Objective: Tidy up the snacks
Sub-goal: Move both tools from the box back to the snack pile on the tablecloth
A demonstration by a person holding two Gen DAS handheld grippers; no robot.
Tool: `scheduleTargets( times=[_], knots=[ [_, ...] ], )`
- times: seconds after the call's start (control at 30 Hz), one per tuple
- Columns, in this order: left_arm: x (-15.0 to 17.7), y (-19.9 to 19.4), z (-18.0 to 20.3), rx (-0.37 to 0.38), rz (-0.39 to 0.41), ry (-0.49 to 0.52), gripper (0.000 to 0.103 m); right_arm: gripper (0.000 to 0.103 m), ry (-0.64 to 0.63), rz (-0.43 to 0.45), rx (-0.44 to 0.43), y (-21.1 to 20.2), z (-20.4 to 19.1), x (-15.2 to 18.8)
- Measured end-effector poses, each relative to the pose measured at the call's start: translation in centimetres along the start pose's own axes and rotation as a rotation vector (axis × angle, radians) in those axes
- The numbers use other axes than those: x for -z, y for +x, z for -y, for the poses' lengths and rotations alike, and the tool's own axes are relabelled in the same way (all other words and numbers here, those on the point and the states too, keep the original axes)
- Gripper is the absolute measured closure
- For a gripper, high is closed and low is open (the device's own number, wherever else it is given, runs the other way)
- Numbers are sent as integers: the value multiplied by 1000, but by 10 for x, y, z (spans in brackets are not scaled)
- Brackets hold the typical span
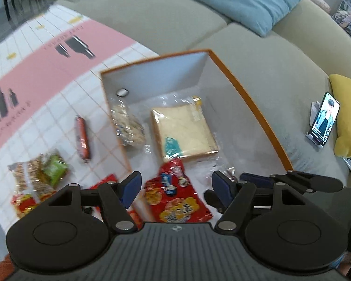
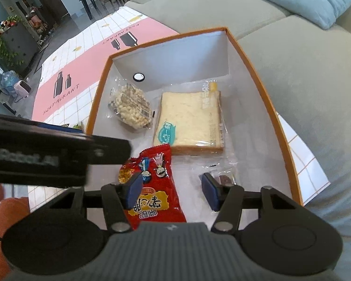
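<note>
1. The orange-rimmed box [image 2: 264, 89] sits on a desk [image 1: 46, 107] covered with a pink and white checked cloth, right against a grey sofa [image 1: 269, 70].
2. Already inside it: a wrapped slice of bread [image 2: 189, 121] in the middle, a puffed-grain cake in clear wrap [image 2: 131, 107] to its left, and a red snack packet [image 2: 152, 187] at the near end.
3. The right gripper [image 2: 173, 189] hangs over the near end of the box. Its fingers [image 2: 135, 187] stand moderately apart, straddling the red packet without pressing on it. A small dark wrapped sweet [image 2: 224, 179] lies by its right finger.
4. The left gripper [image 1: 175, 187] hovers above the near left wall of the box with its fingers wide and nothing between them.
5. Still out on the desk, left of the box: a red sausage stick [image 1: 83, 138], a green packet [image 1: 55, 168] and a nut bar bag [image 1: 28, 178].
6. The step in hand looks like fetching the next loose snack with the left gripper.
7. To do it well, cross the sausage's narrow width, close at its middle, and lift clear of the box wall before swinging over.
8. Set it in the bare floor right of the bread, not on the packet.
</note>
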State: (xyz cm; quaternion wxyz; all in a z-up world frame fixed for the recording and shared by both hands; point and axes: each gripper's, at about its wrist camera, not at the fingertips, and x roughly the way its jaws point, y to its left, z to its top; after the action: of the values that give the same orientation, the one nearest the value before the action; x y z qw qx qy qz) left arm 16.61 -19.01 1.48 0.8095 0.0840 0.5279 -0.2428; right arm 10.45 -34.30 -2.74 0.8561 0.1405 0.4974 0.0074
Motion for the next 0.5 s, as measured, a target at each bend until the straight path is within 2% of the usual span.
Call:
scheduleTargets(
  times=[0.2,0.33,0.5],
  knots=[
    [24,-38,-10,-90,155,24,22,44,-31,41,-9,-19,-21,7],
    [42,-60,-28,-103,259,-8,22,44,-44,62,-24,-27,-39,16],
    [57,-70,-49,-168,310,-45,22,44,-45,75,-38,-33,-62,28]
  ],
)
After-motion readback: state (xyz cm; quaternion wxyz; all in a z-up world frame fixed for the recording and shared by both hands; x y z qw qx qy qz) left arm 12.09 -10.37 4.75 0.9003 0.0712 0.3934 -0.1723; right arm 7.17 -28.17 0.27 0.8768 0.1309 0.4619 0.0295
